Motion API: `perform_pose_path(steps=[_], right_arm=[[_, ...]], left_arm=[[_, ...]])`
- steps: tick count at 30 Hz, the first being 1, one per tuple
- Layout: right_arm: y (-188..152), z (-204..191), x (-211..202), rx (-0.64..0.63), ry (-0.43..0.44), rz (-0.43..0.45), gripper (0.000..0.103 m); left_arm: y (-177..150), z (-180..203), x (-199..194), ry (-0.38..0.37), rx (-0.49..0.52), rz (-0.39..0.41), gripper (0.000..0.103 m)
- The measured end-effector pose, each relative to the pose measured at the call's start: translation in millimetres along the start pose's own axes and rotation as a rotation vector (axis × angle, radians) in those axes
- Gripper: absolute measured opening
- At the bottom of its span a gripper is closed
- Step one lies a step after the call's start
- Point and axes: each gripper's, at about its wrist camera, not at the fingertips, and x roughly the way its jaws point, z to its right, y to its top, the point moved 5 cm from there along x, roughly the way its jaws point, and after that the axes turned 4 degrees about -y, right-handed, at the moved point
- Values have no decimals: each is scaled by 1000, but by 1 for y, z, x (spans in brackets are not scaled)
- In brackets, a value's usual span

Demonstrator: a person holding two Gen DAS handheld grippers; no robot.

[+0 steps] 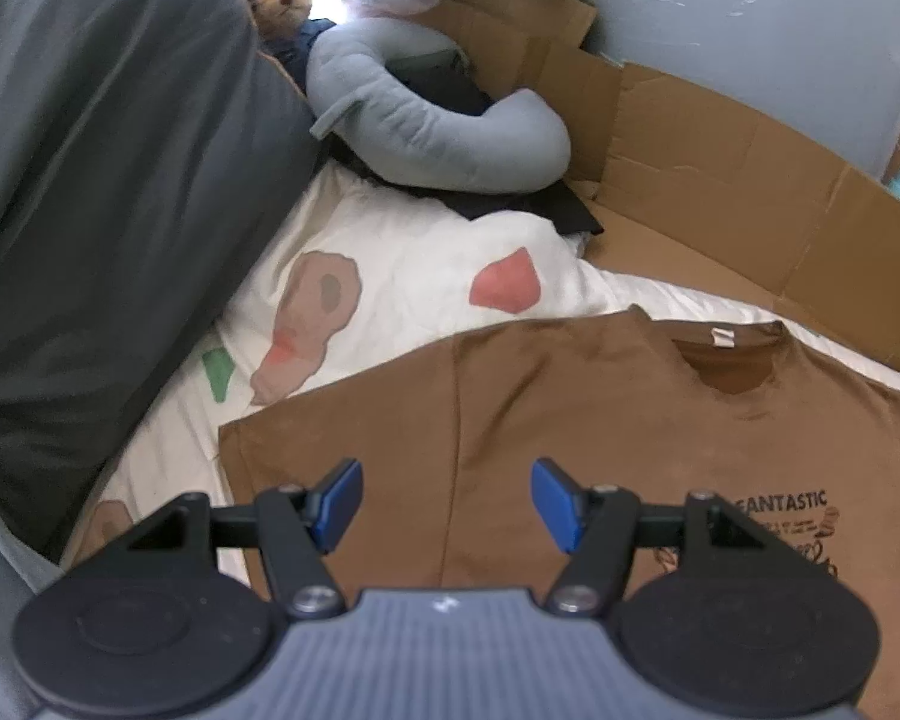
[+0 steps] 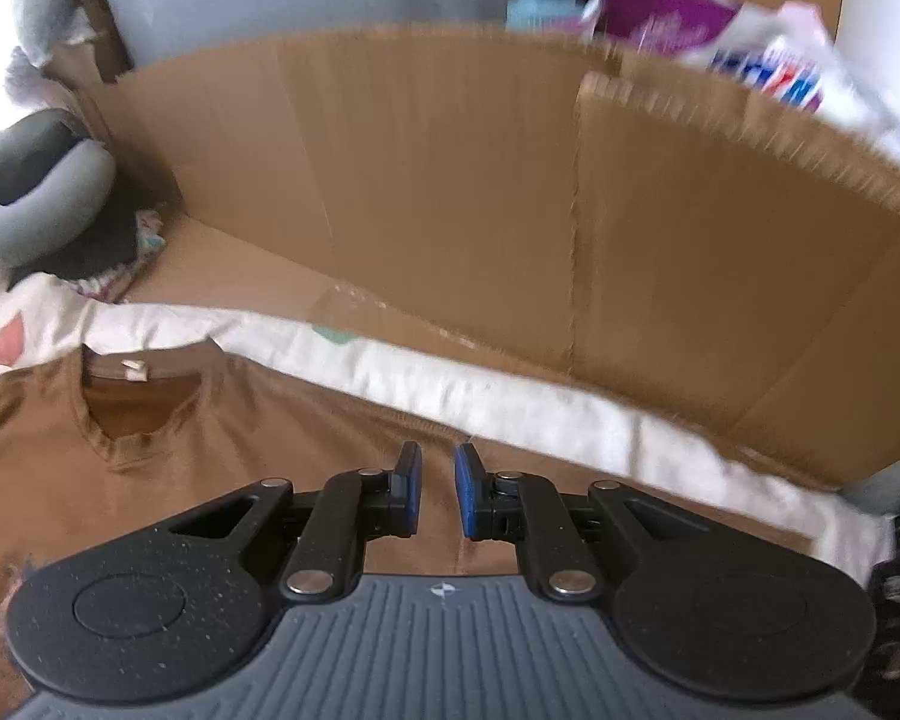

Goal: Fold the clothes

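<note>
Shirt: brown T-shirt (image 1: 570,420) flat on white printed sheet (image 1: 414,276), collar at 12 o'clock.
Left claw (image 1: 447,501): jaws apart, empty, over shirt.
Right claw (image 2: 438,492): jaws narrowly apart, nothing visibly clamped.

A: Left wrist view: mounted behind the left claw (image 1: 447,501), looking steeply down along it, close over the brown T-shirt (image 1: 570,420), its collar ahead to the right.

B: Right wrist view: same, behind the right claw (image 2: 438,489). Shared: shirt collar, cardboard wall (image 2: 450,180), grey pillow (image 2: 36,192).
</note>
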Motion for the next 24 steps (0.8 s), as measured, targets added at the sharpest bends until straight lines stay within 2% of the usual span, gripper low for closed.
perform_pose_path(steps=[10, 18, 24], right_arm=[[-19, 1, 81, 55, -48, -66, 18], [-15, 12, 99, 111, -98, -27, 15], [-9, 1, 106, 43, -186, -29, 15]], left_arm=[[-41, -14, 28, 10, -49, -38, 65], [-65, -25, 50, 2, -108, -91, 65], [-71, -25, 59, 1, -152, -99, 65]])
